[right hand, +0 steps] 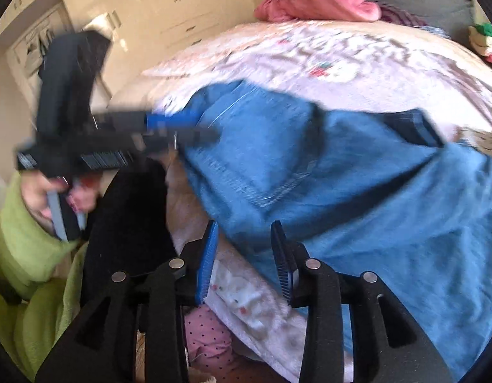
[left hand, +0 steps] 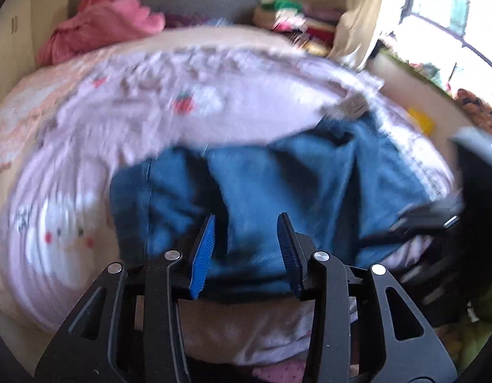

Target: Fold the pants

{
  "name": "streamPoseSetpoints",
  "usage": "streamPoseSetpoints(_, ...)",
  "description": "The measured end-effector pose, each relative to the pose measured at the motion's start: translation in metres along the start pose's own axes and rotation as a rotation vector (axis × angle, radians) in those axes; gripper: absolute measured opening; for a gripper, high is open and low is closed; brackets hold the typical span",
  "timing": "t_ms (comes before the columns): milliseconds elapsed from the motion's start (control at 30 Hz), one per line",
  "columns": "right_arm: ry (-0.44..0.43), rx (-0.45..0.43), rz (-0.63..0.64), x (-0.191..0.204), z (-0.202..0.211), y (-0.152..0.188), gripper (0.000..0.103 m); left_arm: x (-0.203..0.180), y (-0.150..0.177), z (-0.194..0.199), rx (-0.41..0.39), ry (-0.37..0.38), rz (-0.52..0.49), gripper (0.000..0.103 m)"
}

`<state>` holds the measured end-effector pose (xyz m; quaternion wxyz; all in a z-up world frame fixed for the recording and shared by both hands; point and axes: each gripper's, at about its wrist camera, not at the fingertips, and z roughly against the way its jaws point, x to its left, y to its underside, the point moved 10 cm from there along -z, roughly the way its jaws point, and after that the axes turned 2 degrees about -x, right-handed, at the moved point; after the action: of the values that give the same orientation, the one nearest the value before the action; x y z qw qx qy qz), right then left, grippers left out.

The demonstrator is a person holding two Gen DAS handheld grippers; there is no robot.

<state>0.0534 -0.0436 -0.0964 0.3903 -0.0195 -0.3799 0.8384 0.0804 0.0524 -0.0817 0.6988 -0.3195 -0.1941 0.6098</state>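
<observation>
The blue jeans (right hand: 341, 172) lie crumpled on the pale printed bedspread (left hand: 134, 105), near the bed's near edge, their longer run spreading across the view rather than away from it. The left gripper (left hand: 246, 249) hangs over the jeans' near hem, jaws partly apart with denim showing in the gap; blur hides whether the pads (left hand: 202, 255) touch it. The right gripper (right hand: 244, 261) sits at the jeans' near corner, jaws also partly apart and holding nothing I can make out. Both are about equally close to the jeans.
</observation>
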Motion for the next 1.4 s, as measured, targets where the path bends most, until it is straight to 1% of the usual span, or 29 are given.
streamPoseSetpoints(67,0.039,-0.033,-0.014,-0.011,0.009,-0.009,0.037,0.01,0.017,-0.009,0.04,-0.033,0.009,0.031)
streamPoseSetpoints(167,0.081,-0.056,-0.026,-0.022,0.009,-0.023,0.04,0.014,0.031,-0.011,0.046,-0.01,0.032,0.031)
streamPoseSetpoints(233,0.089,-0.056,-0.053,-0.028,0.004,-0.027,0.044,0.015,0.036,-0.013,0.052,-0.001,0.049,0.031)
streamPoseSetpoints(300,0.096,-0.042,-0.078,-0.034,-0.004,-0.027,0.047,0.014,0.038,-0.014,0.051,-0.003,0.048,0.031)
streamPoseSetpoints(367,0.154,0.025,-0.091,-0.046,-0.021,-0.016,0.048,0.014,0.037,-0.014,0.051,0.0,0.05,0.031)
streamPoseSetpoints(433,0.171,0.082,-0.123,-0.054,-0.037,-0.004,0.048,0.014,0.037,-0.015,0.051,0.004,0.052,0.031)
streamPoseSetpoints(500,0.175,0.074,-0.136,-0.057,-0.041,0.0,0.048,0.014,0.035,-0.016,0.049,0.0,0.049,0.031)
streamPoseSetpoints(600,0.172,0.076,-0.13,-0.053,-0.039,-0.002,0.051,0.012,0.034,-0.016,0.041,-0.016,0.037,0.031)
streamPoseSetpoints(667,0.141,0.044,-0.151,-0.051,-0.031,-0.008,0.051,0.011,0.032,-0.012,0.03,-0.015,0.038,0.031)
streamPoseSetpoints(733,0.116,-0.008,-0.166,-0.05,-0.012,-0.016,0.052,0.008,0.028,-0.003,0.002,-0.006,0.031,0.032)
streamPoseSetpoints(800,0.111,-0.053,-0.188,-0.056,0.009,-0.021,0.056,0.002,0.021,0.011,-0.029,0.006,0.03,0.032)
streamPoseSetpoints(900,0.13,-0.095,-0.225,-0.07,0.033,-0.024,0.06,-0.008,0.01,0.028,-0.077,0.002,0.007,0.033)
streamPoseSetpoints(967,0.166,-0.129,-0.247,-0.084,0.048,-0.027,0.062,-0.019,0.0,0.038,-0.108,0.011,-0.01,0.039)
streamPoseSetpoints(1067,0.211,-0.157,-0.268,-0.101,0.063,-0.025,0.065,-0.04,-0.012,0.044,-0.133,0.056,-0.038,0.044)
streamPoseSetpoints(1133,0.233,-0.168,-0.279,-0.112,0.068,-0.024,0.067,-0.054,-0.016,0.041,-0.13,0.089,-0.053,0.045)
streamPoseSetpoints(1333,0.288,-0.189,-0.307,-0.135,0.081,-0.023,0.069,-0.1,-0.014,0.01,-0.064,0.199,-0.088,0.045)
streamPoseSetpoints(1400,0.3,-0.194,-0.302,-0.142,0.086,-0.027,0.072,-0.116,-0.013,-0.002,-0.039,0.232,-0.107,0.045)
